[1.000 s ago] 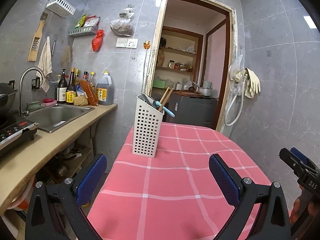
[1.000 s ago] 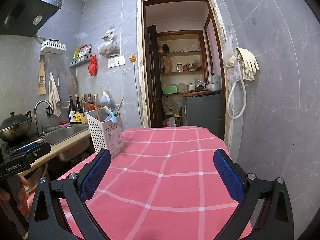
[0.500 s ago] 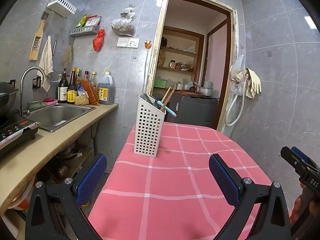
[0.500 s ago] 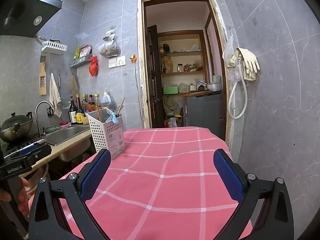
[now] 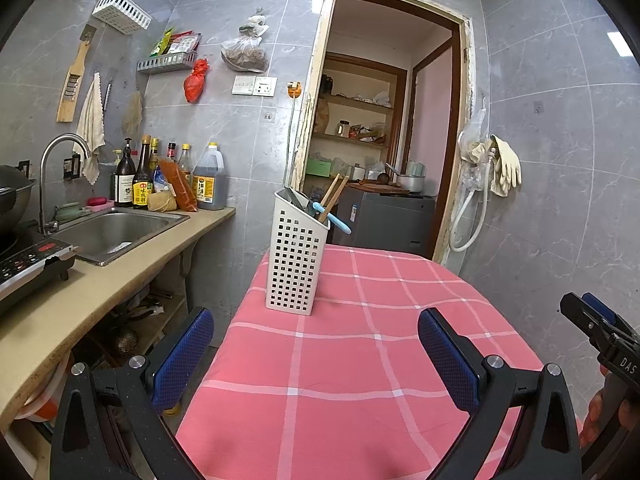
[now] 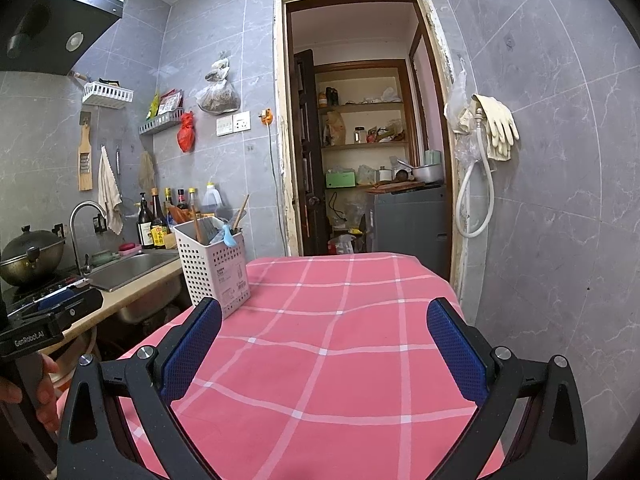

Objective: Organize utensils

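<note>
Pink-checked desk (image 5: 360, 360) shows no loose utensils; over the last second little moved. Both tongs, left (image 5: 316, 356) and right (image 6: 324, 344), hang open, empty. Utensils (image 5: 334, 200) sit in the basket (image 5: 296, 256); task likely finished.

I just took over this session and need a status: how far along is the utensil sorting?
It looks nearly done. The wooden chopsticks and the light blue utensil stand in the white perforated plastic holder. Nothing in hand: the left gripper and the right gripper have open, empty jaws. No loose utensils show on the pink checked tablecloth.
</note>
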`<state>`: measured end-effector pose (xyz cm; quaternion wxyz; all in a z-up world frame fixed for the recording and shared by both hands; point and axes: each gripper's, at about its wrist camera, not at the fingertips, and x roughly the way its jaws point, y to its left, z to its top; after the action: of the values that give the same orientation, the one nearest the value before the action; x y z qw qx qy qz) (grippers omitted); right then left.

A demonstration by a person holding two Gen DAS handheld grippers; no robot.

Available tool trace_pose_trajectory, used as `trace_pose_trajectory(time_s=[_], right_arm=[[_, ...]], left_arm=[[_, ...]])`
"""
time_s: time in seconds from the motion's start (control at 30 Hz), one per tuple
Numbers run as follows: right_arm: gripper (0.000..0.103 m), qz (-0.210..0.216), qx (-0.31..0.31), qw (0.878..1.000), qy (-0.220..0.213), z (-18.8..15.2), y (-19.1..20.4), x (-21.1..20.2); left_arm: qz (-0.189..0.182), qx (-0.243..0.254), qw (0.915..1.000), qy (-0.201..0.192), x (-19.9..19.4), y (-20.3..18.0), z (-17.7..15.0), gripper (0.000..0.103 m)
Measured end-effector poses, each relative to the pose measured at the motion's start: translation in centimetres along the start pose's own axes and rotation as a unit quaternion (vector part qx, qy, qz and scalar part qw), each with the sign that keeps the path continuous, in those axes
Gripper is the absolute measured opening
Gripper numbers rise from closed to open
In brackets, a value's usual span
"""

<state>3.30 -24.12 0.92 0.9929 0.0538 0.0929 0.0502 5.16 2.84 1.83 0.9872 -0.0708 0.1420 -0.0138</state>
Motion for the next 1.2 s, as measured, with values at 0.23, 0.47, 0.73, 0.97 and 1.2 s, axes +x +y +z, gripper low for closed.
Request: trace_pose_trajectory(time_s=[0.23, 0.47, 0.73, 0.97, 1.2], right_arm=[[0.101, 0.001, 0.0, 1.0, -0.002, -0.05, 0.09, -0.06], [0.101, 0.002, 0.001, 1.0, -0.001, -0.08, 0.22, -0.09], [0.101, 0.002, 0.001, 1.0, 0.001, -0.1, 0.34, -0.07], [0.101, 0.003, 0.001, 1.0, 0.005, -0.53, 0.77, 0.14], [0.101, 0.006, 0.001, 1.0, 0.012, -0.96, 0.88, 0.51]], left_arm=[[0.0, -0.002, 1.0, 0.0, 0.07, 0.01, -0.04, 0.103], [0.001, -0.002, 1.0, 0.0, 0.07, 0.08, -0.1, 0.103], [0.009, -0.014, 0.9998, 0.012, 0.38, 0.33, -0.44, 0.103], [0.018, -0.009, 0.9996, 0.019, 0.68, 0.18, -0.61, 0.103], [0.024, -0.002, 0.9995, 0.019, 0.72, -0.11, -0.75, 0.103]])
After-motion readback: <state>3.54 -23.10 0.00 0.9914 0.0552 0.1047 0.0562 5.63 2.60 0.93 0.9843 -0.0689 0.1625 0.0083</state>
